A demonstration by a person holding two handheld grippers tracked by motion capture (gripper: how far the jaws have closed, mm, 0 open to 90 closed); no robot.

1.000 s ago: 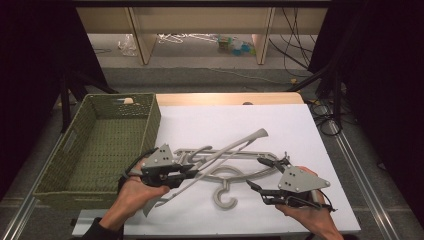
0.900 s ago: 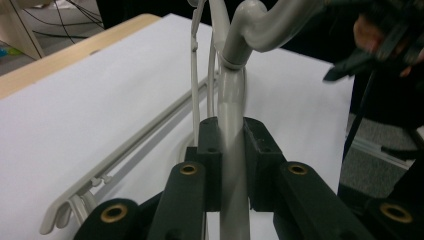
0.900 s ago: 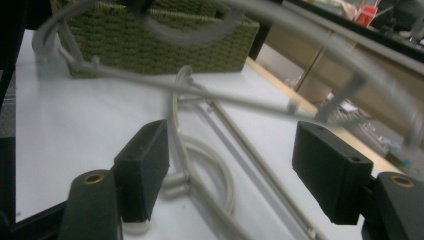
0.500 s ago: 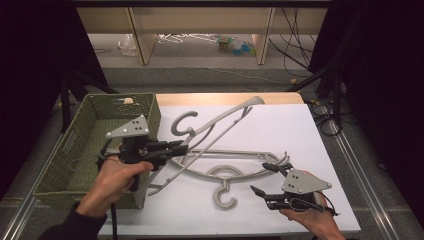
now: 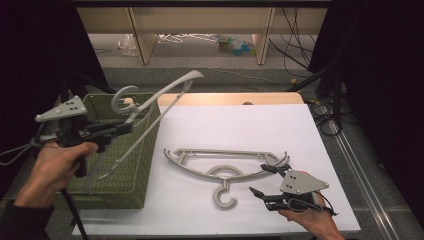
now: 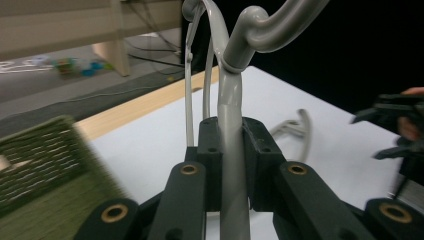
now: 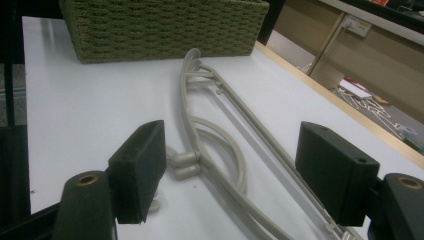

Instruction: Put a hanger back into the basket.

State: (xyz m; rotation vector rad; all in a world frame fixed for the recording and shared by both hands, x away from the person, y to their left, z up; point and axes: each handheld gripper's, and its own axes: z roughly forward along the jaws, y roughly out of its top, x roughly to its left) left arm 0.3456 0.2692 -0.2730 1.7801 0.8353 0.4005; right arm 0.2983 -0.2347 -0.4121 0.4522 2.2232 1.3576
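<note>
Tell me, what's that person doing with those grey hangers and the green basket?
A person holds a tool in each hand. The left tool is clamped on one grey plastic hanger, lifted in the air over the green woven basket. A second hanger lies flat on the white table. The right tool sits open just beside that hanger's end, gripping nothing; its jaws have just been opening.

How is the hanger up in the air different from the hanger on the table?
The lifted hanger is clamped in the left tool, tilted above the basket; the table hanger lies flat on the white table, and nothing holds it. The lifted hanger's hook points up and away from the person; the table hanger's hook points toward the person, near the open right tool. Both are grey plastic and the same shape.
</note>
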